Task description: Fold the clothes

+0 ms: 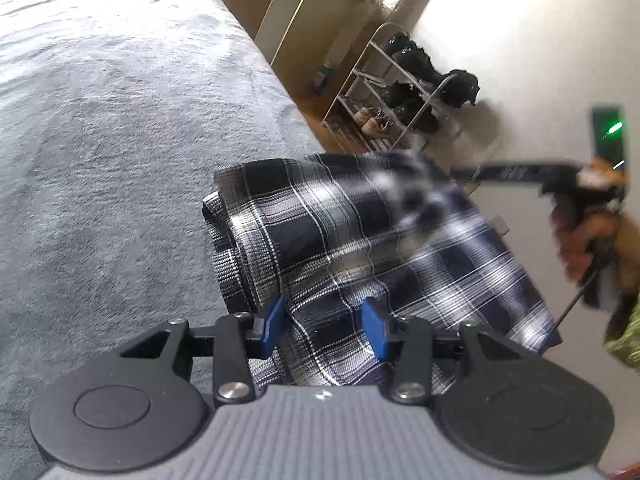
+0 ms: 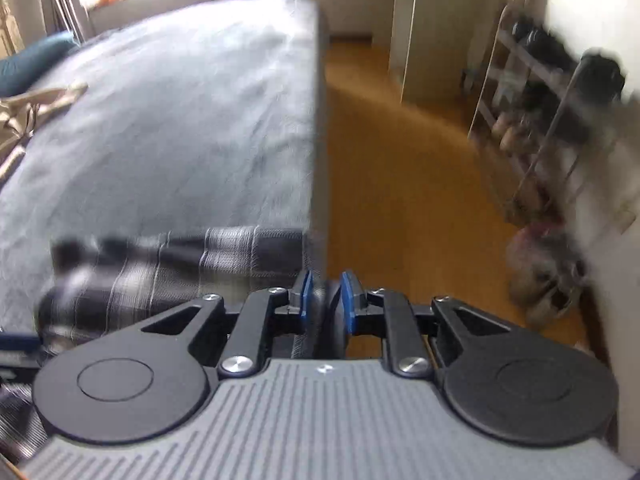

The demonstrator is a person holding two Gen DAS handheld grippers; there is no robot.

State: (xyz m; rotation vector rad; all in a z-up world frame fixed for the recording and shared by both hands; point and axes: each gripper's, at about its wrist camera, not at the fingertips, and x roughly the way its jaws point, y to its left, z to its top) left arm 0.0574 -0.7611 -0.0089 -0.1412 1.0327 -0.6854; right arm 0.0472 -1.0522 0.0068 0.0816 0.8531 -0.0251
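Blue-padded left claw (image 1: 323,326) gapes over the navy-and-white plaid flannel garment (image 1: 360,248), lower centre.
Right claw (image 2: 325,300) pinches its edge at the grey bed's (image 2: 160,140) brink; it may slide floorward.

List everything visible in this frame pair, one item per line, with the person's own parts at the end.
plaid garment: one, navy and white, partly folded at the bed's edge
bed cover: one, grey, across the bed
shoe rack: one, pale metal, by the wall, holding dark and light shoes
cabinet: one, beige, beyond the bed
floor: orange-brown, beside the bed
pillow: one, teal, far corner of the bed
left gripper: blue pads apart over the garment
right gripper: blue pads nearly closed on dark fabric
right hand: blurred, gripping the handle
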